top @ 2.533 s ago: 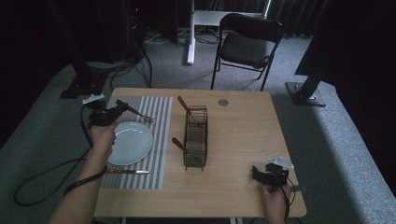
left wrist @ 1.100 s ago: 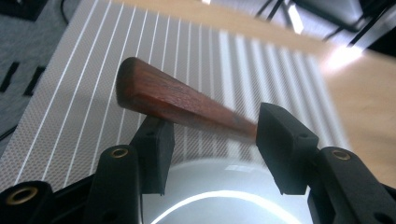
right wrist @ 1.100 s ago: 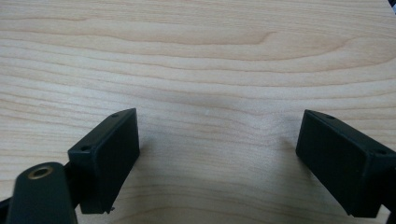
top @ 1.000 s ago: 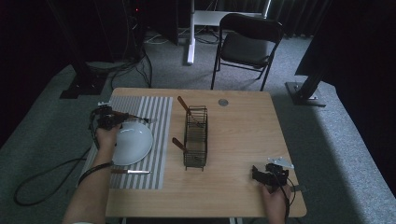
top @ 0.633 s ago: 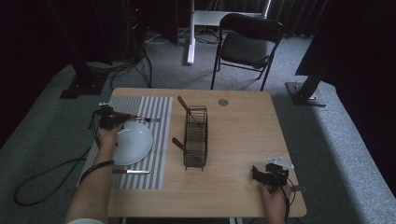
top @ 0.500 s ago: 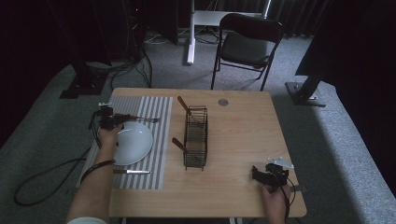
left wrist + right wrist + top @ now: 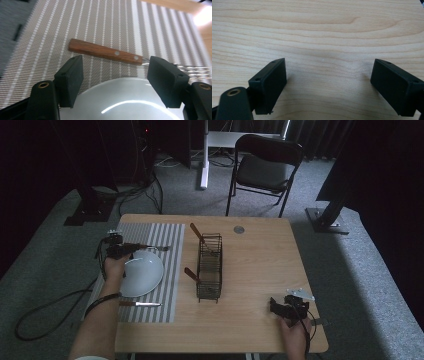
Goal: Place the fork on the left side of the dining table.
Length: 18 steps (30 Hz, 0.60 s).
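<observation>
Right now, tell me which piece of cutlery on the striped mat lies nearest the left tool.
The wooden-handled fork, just beyond the plate, before the open left tool. The knife lies on the plate's other side.

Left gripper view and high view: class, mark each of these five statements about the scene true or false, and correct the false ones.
1. The left gripper has its jaws open. True.
2. The fork has a wooden handle and lies on the striped placemat. True.
3. The white plate sits inside the wire rack. False: it lies on the placemat, left of the rack.
4. The right gripper is shut on a knife. False: it is open over bare table.
5. A knife lies on the placemat, nearer the person than the plate. True.
</observation>
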Each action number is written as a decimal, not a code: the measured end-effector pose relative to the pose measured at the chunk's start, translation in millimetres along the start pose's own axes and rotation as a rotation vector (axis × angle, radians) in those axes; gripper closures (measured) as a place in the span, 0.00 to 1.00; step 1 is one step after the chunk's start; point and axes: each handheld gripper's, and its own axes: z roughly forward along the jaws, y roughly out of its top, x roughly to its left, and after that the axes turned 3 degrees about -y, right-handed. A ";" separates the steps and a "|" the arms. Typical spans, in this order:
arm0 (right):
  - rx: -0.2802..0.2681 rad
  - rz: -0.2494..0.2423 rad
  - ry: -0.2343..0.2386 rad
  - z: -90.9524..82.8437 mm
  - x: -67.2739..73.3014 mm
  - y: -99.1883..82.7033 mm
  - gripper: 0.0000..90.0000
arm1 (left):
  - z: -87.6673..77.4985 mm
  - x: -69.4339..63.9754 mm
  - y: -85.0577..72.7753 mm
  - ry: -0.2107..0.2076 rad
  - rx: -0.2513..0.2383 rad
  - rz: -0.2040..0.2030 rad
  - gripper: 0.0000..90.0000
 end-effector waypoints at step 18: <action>0.000 0.000 0.000 0.0 0.0 0.0 0.14 | -34.4 -9.2 -18.0 -0.078 -0.030 0.036 0.29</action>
